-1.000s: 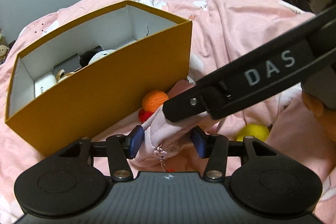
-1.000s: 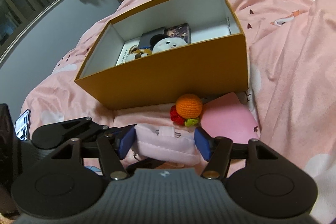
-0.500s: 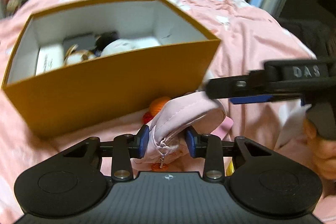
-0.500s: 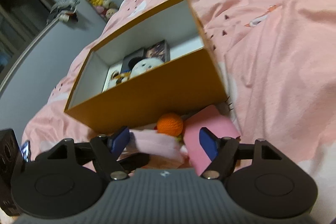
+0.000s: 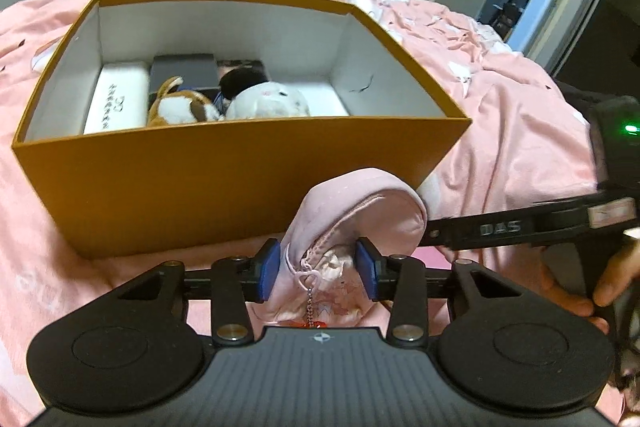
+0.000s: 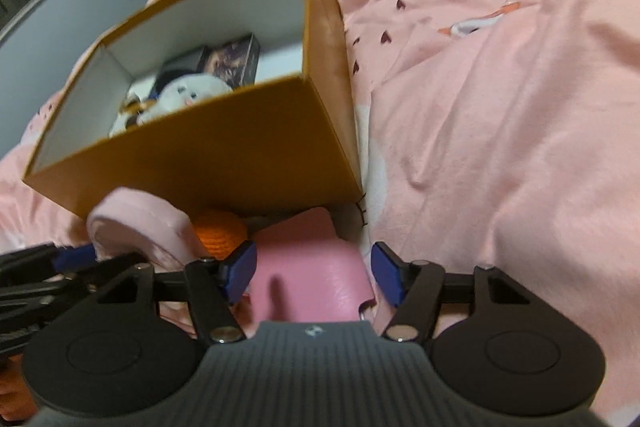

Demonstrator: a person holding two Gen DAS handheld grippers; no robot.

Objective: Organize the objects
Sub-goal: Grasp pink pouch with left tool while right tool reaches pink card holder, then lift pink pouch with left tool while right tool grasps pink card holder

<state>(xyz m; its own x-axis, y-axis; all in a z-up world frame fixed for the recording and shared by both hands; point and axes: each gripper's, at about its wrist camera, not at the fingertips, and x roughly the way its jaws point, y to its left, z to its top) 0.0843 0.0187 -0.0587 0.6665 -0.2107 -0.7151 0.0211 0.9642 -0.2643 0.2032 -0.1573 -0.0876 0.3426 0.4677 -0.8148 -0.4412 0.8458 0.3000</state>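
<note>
An open orange box [image 5: 224,187] on the pink bedspread [image 5: 512,155] serves as landmark; inside it lie a white plush [image 5: 266,101], a brown plush [image 5: 180,107] and small cartons. Just in front of its near wall, the left gripper [image 5: 318,269] carries a pale pink zip pouch [image 5: 352,223] between its pads, jaws opening. At the box's near right corner, the right gripper [image 6: 312,273], jaws closing, straddles a pink case [image 6: 308,275] without touching it, beside an orange crochet ball [image 6: 220,231].

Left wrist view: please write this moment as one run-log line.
left jaws opening | soft pale-pink zip pouch between them | open orange cardboard box behind
</note>
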